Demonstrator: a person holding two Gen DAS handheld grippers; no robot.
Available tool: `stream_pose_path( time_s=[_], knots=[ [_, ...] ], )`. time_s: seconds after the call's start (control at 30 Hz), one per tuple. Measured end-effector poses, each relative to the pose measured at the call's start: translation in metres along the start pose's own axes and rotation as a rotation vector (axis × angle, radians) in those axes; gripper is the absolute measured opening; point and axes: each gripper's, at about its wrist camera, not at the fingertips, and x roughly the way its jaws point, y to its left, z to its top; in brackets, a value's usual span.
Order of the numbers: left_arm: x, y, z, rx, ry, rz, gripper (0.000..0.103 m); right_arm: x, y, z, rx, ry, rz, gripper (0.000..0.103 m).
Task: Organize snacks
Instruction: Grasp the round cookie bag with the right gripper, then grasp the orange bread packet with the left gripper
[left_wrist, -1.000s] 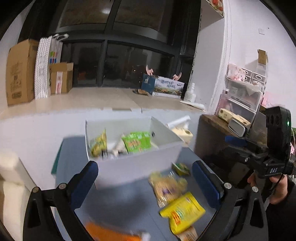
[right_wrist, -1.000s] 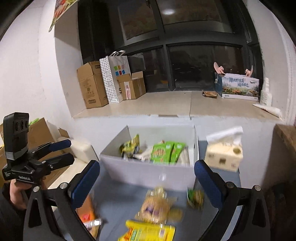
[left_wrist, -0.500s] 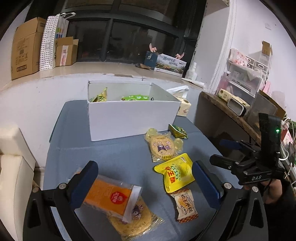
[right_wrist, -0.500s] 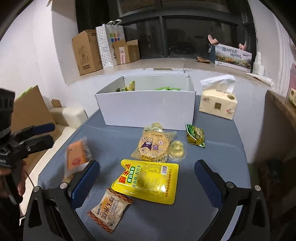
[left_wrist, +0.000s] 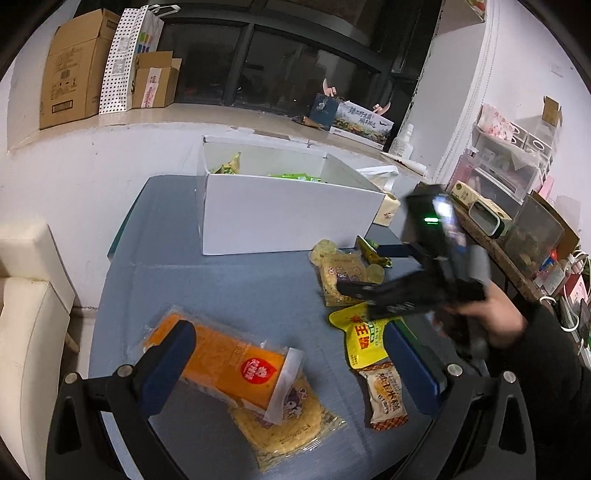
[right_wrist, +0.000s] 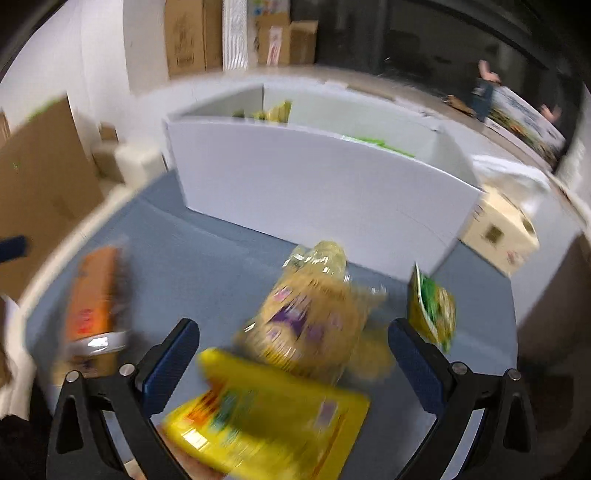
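Observation:
On the blue-grey table stands a white box with some snacks inside. My left gripper is open, low over an orange packet that lies on a round cracker bag. To the right lie a yellow pouch and a small biscuit packet. My right gripper, held by a hand, hovers over a second cracker bag. The right wrist view is blurred: the right gripper is open above the yellow pouch and cracker bag. A green packet lies beside it.
A tissue box sits right of the white box. A cream chair stands left of the table. A wooden shelf with clutter is on the right. Cardboard boxes line the window ledge.
Both grippers have come down and closer to the snacks on the table. The right gripper has swung in over the cracker bag and yellow pouch. Both stay open.

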Motion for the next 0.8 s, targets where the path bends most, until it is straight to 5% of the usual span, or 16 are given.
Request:
stream_pose_path(
  time_s=[0.2,0.27,0.37,0.57,0.8],
  knots=[
    [0.003,0.016,-0.007,-0.042,0.016,0.024,0.103,0.042,-0.007,0.005,-0.015,0.133,0.022,0.103],
    [0.004,0.021,-0.010,-0.061,0.022,0.033,0.103,0.041,-0.011,0.005,0.009,0.109,0.065,0.083],
    [0.008,0.026,-0.014,-0.084,0.038,0.045,0.103,0.037,-0.009,0.003,0.010,0.094,0.081,0.077],
    [0.024,0.036,-0.024,-0.149,0.100,0.080,0.103,-0.014,-0.013,-0.011,0.059,-0.045,0.119,0.077],
    [0.062,0.049,-0.028,-0.366,0.189,0.199,0.103,-0.101,-0.005,-0.030,0.070,-0.214,0.083,0.077]
  ],
)
